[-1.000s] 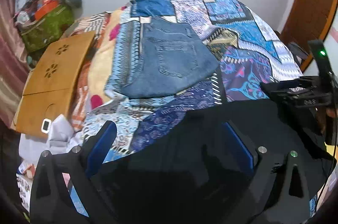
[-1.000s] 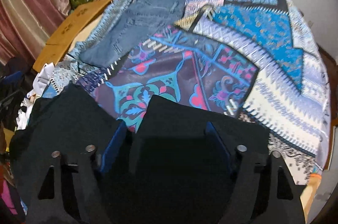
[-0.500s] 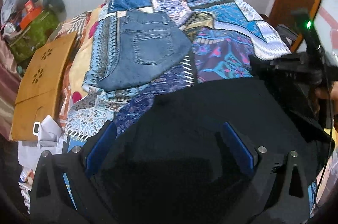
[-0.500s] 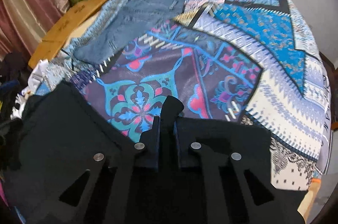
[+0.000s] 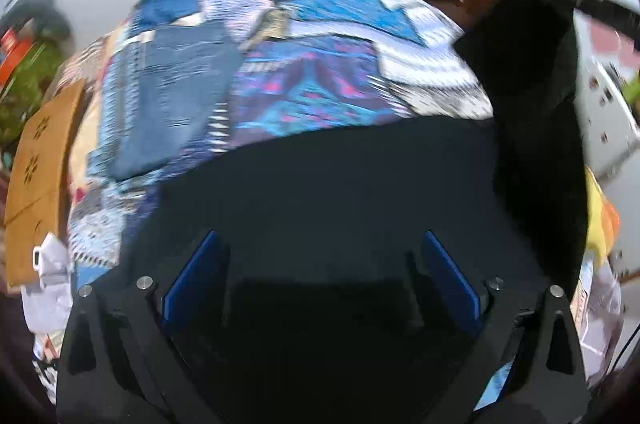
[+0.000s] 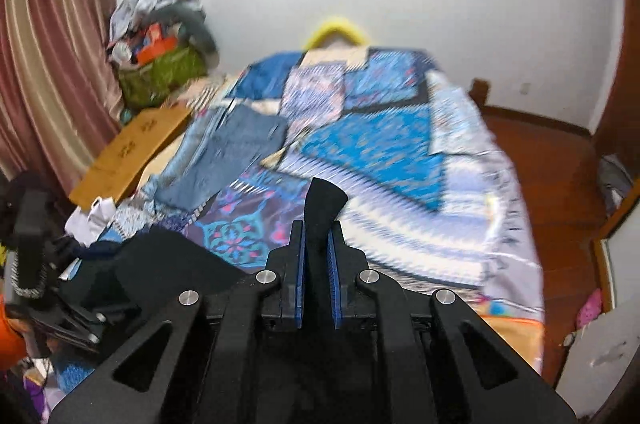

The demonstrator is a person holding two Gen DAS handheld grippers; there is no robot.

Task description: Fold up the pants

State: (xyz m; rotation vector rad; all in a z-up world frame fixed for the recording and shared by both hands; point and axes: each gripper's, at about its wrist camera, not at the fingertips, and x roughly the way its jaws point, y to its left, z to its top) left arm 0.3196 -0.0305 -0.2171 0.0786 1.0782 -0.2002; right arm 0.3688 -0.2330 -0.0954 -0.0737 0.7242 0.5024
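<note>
Black pants (image 5: 340, 192) lie over the near end of the patchwork bed cover. My left gripper (image 5: 320, 272) is open just above them, its blue pads (image 5: 192, 272) wide apart over the black cloth. My right gripper (image 6: 317, 256) is shut on an edge of the black pants (image 6: 322, 208) and holds it lifted above the bed; the raised cloth hangs as a dark flap at the right of the left wrist view (image 5: 532, 36). The rest of the pants (image 6: 160, 264) trails down to the left.
Folded blue jeans (image 6: 232, 156) lie further up the bed on its left side (image 5: 172, 96). A wooden board (image 6: 132, 152) lies at the bed's left edge, with a pile of clutter (image 6: 160, 56) behind it. Wooden floor (image 6: 560, 164) is to the right.
My right gripper closed on the pants' edge and has lifted it up and back, so its view now takes in the whole room. The left gripper stayed open over the pants.
</note>
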